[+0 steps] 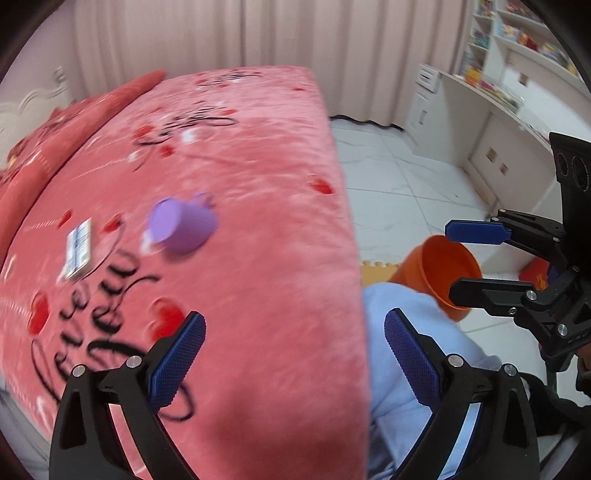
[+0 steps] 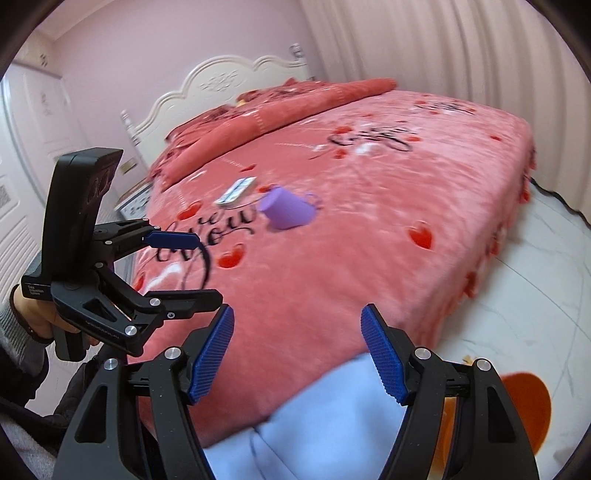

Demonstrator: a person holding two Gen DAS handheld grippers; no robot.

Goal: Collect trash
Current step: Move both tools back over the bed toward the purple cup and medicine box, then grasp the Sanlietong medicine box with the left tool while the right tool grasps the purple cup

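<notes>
Left gripper (image 1: pixel 295 347) wide and empty, right gripper (image 2: pixel 297 354) apart — empty, purple cup (image 1: pixel 183 226) on bed (image 1: pixel 258 184)

Looking into a home bedroom: showing a wide bed (image 2: pixel 369 229) under a pink heart-print blanket, backing onto a carved white headboard (image 2: pixel 221 85), pale curtains (image 1: pixel 258 33) hanging behind, a white desk with bookshelves (image 1: pixel 517 48) standing alongside.
</notes>
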